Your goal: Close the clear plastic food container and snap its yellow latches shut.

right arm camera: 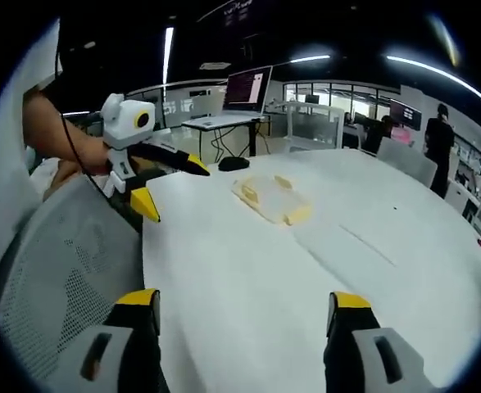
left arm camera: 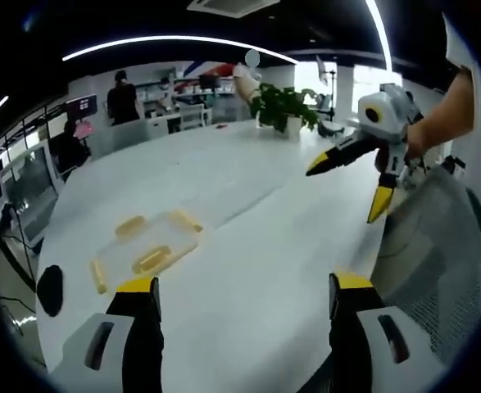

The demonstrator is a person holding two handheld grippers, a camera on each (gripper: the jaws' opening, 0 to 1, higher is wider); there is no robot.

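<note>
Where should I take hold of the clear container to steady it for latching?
Hedged: the container lies flat and low on the white table, so pinch a long rim between two yellow latches, descending from above. The left gripper, open, sits nearest; the right gripper is open too.

Container (left arm camera: pixel 146 248) on table (left arm camera: pixel 256 246), ahead-left of left tongs (left arm camera: pixel 244 286); chair (left arm camera: pixel 445 270) right.

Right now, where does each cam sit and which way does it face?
Left gripper view: rides the left hand-held gripper, looking across the white table at the clear container; right hand-held gripper and the person's arm enter from the right.
Right gripper view: rides the right hand-held gripper, facing the container; left hand-held gripper and arm at left.
Shared: table, container, mesh chair, both grippers open.
</note>
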